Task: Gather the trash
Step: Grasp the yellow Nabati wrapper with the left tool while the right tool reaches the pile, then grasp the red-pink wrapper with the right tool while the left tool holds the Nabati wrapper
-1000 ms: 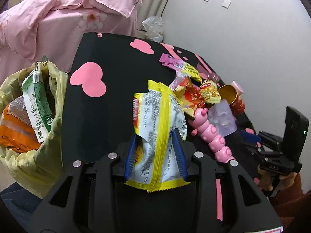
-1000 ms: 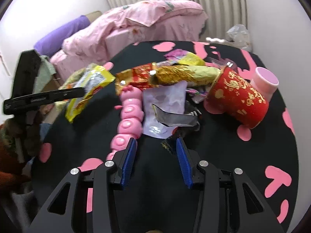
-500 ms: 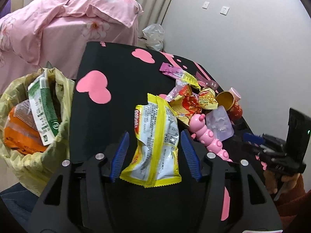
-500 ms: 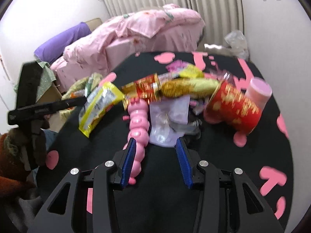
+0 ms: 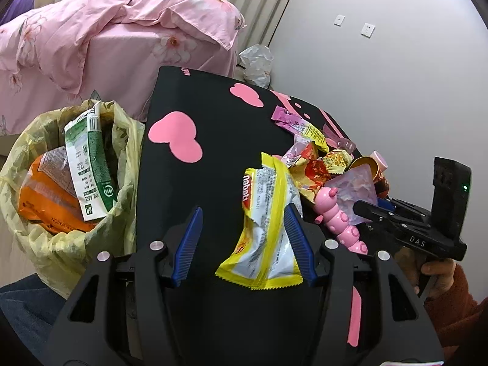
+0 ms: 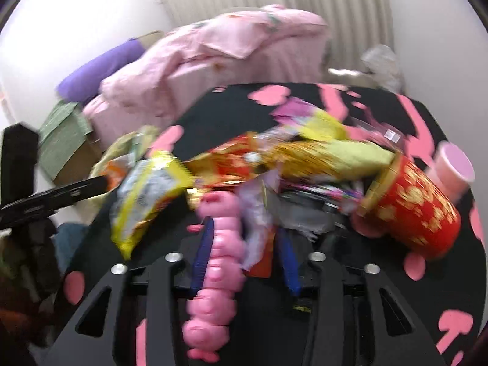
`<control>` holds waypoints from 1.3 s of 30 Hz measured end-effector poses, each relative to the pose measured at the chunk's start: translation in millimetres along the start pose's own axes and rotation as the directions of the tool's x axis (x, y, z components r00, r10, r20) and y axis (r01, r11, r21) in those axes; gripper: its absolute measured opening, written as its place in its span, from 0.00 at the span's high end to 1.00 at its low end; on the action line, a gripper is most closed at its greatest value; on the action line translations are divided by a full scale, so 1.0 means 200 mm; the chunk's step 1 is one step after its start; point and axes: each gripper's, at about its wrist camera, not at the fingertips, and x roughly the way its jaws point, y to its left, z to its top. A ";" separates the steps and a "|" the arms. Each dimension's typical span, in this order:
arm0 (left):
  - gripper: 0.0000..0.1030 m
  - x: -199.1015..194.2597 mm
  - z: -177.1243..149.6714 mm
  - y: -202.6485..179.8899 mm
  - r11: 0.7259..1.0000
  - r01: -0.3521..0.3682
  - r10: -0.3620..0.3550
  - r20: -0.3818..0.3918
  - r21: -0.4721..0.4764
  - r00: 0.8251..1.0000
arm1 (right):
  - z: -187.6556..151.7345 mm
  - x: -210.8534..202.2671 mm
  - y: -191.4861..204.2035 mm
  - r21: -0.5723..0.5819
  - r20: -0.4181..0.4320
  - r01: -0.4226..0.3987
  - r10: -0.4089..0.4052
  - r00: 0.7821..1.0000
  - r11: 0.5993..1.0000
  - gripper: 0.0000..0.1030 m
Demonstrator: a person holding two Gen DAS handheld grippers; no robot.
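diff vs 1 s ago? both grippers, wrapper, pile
The left gripper opened and let go of the yellow snack wrapper, which now hangs loose against its right finger instead of clamped. The right gripper pushed forward into the pile and its jaws have just been closing, with the pink caterpillar toy and a pale wrapper between them; that view is blurred. The trash bag and red cup stayed put.
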 end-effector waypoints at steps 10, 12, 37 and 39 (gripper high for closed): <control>0.49 0.02 -0.03 -0.04 0.999 0.030 -0.029 -0.035 0.023 0.999 | -0.03 -0.23 0.00 0.008 0.077 0.037 -0.038 0.996 0.999 0.95; 0.49 0.04 -0.04 -0.05 0.999 0.025 -0.024 -0.051 0.027 0.998 | -0.02 -0.29 -0.01 0.024 0.108 0.056 -0.059 0.992 0.998 0.95; 0.79 -0.37 0.01 -0.05 0.996 -0.071 0.066 0.088 0.046 0.994 | 0.11 -0.52 0.24 -0.039 0.217 0.068 -0.058 0.974 0.997 0.95; 0.78 -0.44 0.02 -0.01 0.996 -0.086 0.082 0.106 0.036 0.991 | 0.16 -0.50 0.29 -0.057 0.220 0.059 -0.045 0.974 0.997 0.95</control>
